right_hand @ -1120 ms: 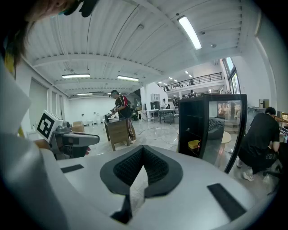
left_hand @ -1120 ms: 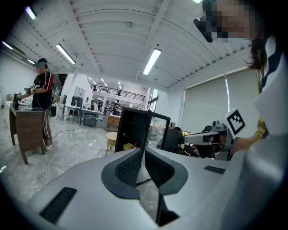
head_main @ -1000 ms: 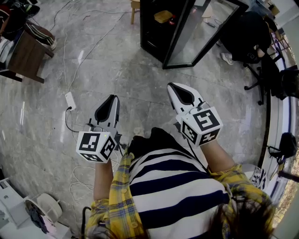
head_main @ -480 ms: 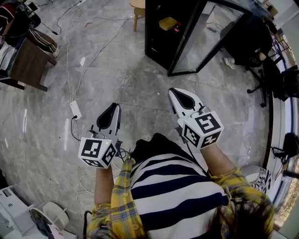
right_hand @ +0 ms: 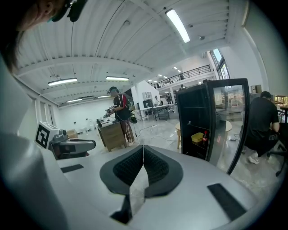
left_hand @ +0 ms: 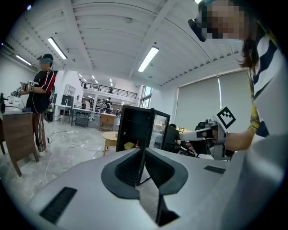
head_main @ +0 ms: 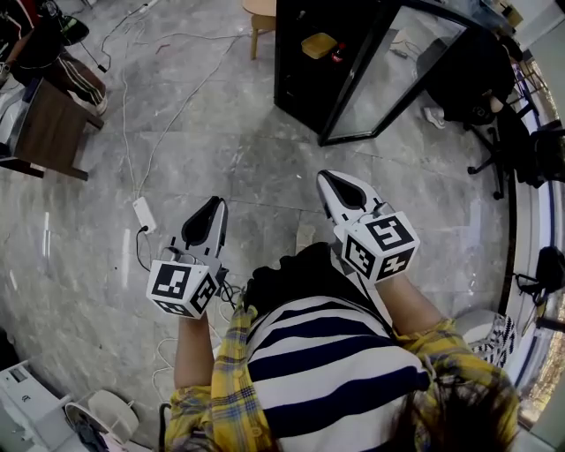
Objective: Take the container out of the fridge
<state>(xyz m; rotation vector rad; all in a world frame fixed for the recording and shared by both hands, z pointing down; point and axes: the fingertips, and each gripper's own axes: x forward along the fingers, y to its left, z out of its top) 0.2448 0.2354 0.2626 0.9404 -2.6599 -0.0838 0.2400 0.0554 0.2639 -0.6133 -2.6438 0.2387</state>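
Observation:
A black fridge (head_main: pixel 300 75) stands on the floor ahead with its glass door (head_main: pixel 397 62) swung open. A yellow container (head_main: pixel 319 44) sits on a shelf inside, beside a small red-capped bottle (head_main: pixel 338 55). My left gripper (head_main: pixel 214 205) and right gripper (head_main: pixel 328 177) hover over the floor well short of the fridge, both shut and empty. In the left gripper view the left gripper (left_hand: pixel 143 150) points at the fridge (left_hand: pixel 135 130) and container (left_hand: pixel 129 145). From the right gripper (right_hand: pixel 143 148), the container (right_hand: pixel 197 137) shows to the right inside the fridge (right_hand: pixel 198 121).
A wooden desk (head_main: pixel 44 115) stands far left, with cables and a power strip (head_main: pixel 141 212) on the marble floor. A round stool (head_main: pixel 260 9) is behind the fridge. A seated person in black (head_main: pixel 468 62) and an office chair are at the right.
The fridge sits a little lower and nearer in the head view as I step toward it. Both grippers have come forward with me, their jaws unchanged.

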